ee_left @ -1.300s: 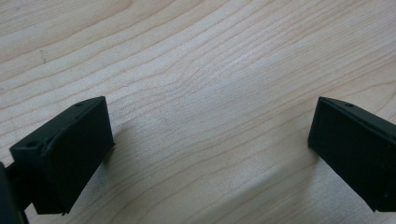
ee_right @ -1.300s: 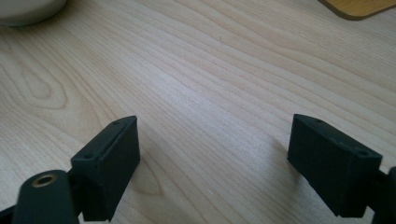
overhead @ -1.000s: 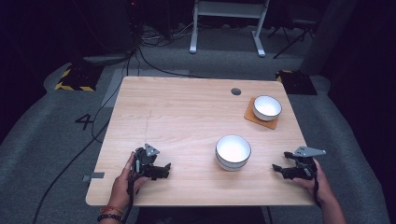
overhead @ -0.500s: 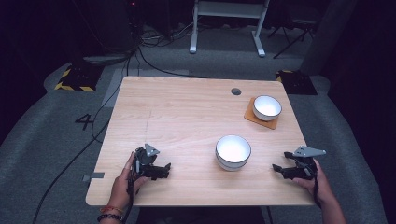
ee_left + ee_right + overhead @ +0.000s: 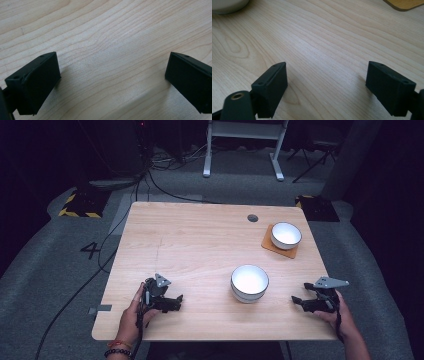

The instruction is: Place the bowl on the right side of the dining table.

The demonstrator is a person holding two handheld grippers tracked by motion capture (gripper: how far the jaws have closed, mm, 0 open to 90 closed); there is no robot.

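Two white bowls stand on the wooden table (image 5: 200,245). The nearer bowl (image 5: 249,283) is right of centre toward the front; the farther bowl (image 5: 286,235) rests on a brown coaster (image 5: 272,247) at the back right. My left gripper (image 5: 176,302) lies on the table at the front left, open, with bare wood between its jaws (image 5: 112,75). Near the front right edge my right gripper (image 5: 298,301) is also open and empty, held low over the wood (image 5: 327,75). The nearer bowl's base (image 5: 227,6) and the coaster's corner (image 5: 404,3) show in the right gripper view.
A small round grommet (image 5: 252,218) sits in the table's back edge area. Cables (image 5: 100,255) trail over the grey floor at the left, and a white frame stand (image 5: 242,140) rises behind the table.
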